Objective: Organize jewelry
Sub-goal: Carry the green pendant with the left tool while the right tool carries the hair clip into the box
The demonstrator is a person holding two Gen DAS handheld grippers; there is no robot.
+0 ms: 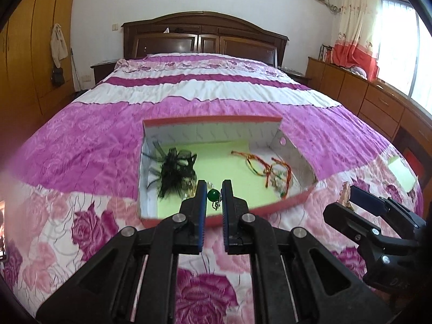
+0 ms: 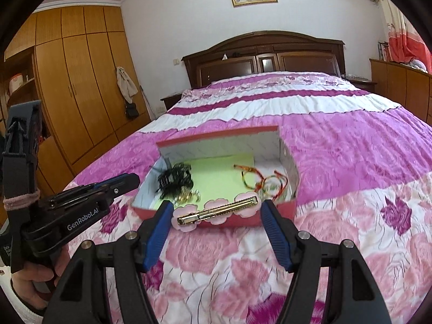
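Note:
A red box [image 1: 210, 120] with a pale green floor lies open on the bed; it also shows in the right wrist view [image 2: 216, 134]. Inside are a black feather hairpiece [image 1: 175, 170], red-orange cord bracelets [image 1: 266, 166] and some gold pieces [image 2: 189, 195]. My left gripper [image 1: 214, 186] is over the box's near edge, narrowly shut on a green bead pendant [image 1: 212, 195]. My right gripper [image 2: 217, 206] is shut on a pink flower hair clip [image 2: 217, 212] with a gold bar, held just in front of the box's near wall.
The bed [image 1: 216, 91] has a pink and purple floral quilt and a dark wooden headboard [image 1: 205, 37]. A wooden wardrobe [image 2: 78, 86] stands at the left, low cabinets [image 1: 359, 91] at the right under a window. A pale green card [image 1: 402, 172] lies right of the box.

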